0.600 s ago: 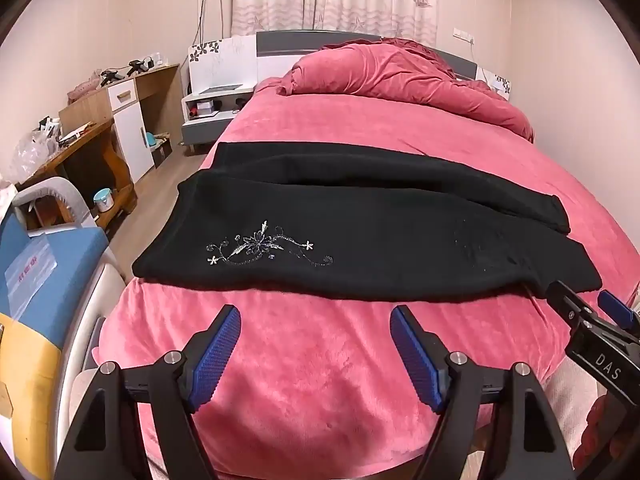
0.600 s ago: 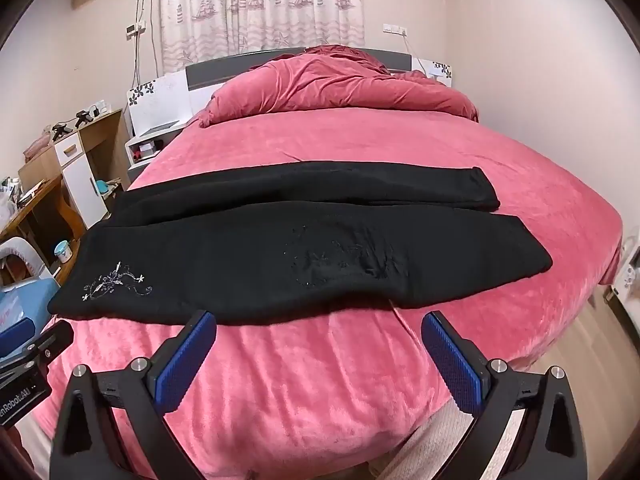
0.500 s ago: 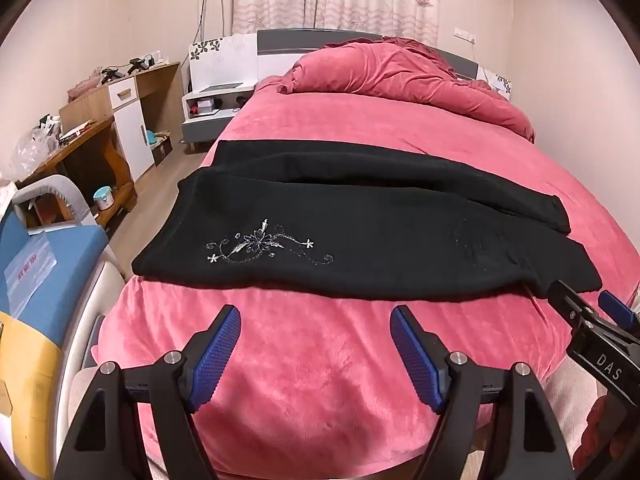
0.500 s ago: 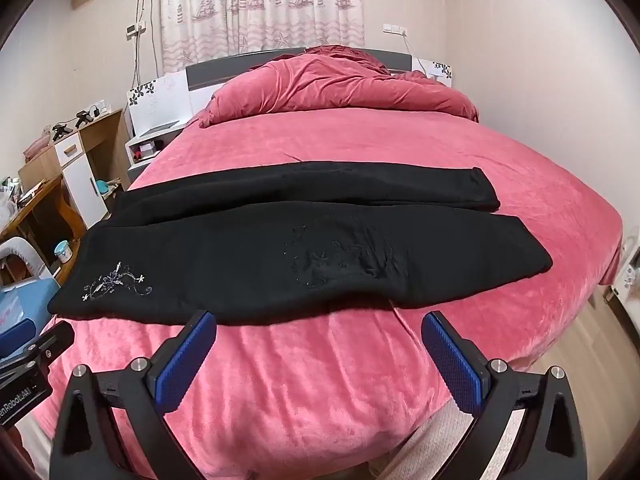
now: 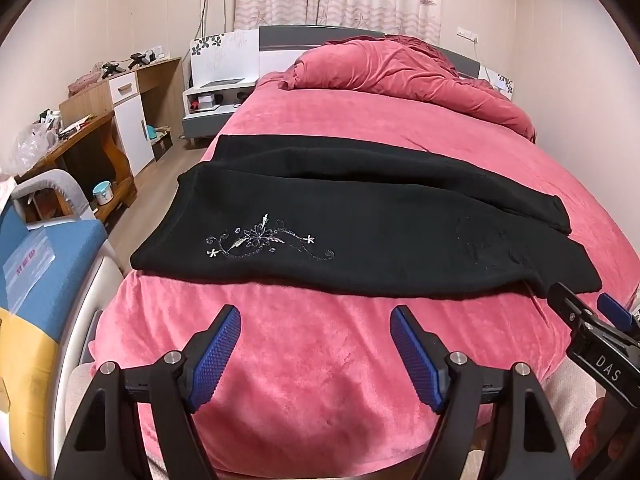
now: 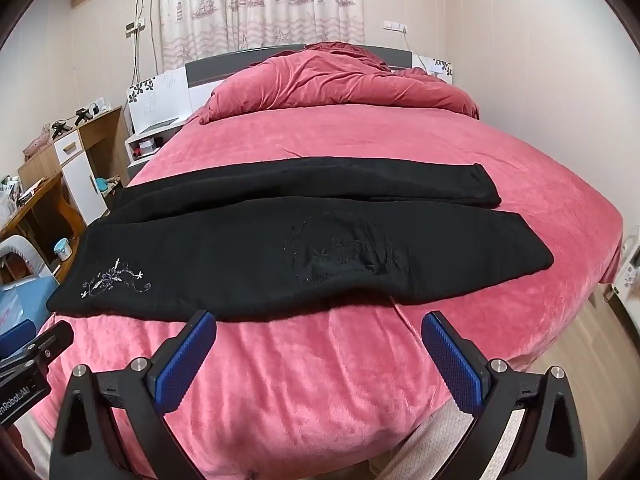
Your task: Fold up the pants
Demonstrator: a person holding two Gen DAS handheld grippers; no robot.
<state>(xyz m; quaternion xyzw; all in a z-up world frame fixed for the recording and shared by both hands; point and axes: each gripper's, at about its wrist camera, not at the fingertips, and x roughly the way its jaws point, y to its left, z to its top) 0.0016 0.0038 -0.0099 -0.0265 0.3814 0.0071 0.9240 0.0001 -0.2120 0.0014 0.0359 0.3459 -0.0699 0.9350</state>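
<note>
Left gripper [image 5: 316, 326]: jaws released, spread wide, nothing between them, blue pads facing each other above bare bedcover short of the near edge of the bed [image 5: 320, 380]. Right gripper [image 6: 320, 330]: jaws likewise released and empty, its left pad tip close over the near hem of the garment, contact not confirmed. Both tools point downward at the bed from its near edge, side by side; each shows at the margin of the other's view. The pants [image 5: 360, 232] are black and lie flat across the bed, parallel to the near edge, waist toward the left edge and cuffs toward the right. The two legs lie one behind the other, the far leg partly covered by the near one and ending shorter toward the right edge. A silver floral embroidery [image 5: 264, 240] marks the near leg at the waist end. Judgement: the garment is spread out for folding and no fold has yet been made; the open jaws stand ready over the near hem, the likely first purchase. The fabric looks soft and thick and may sag when lifted. A crumpled duvet [image 6: 340, 80] occupies the head of the bed, well apart from the work.
</note>
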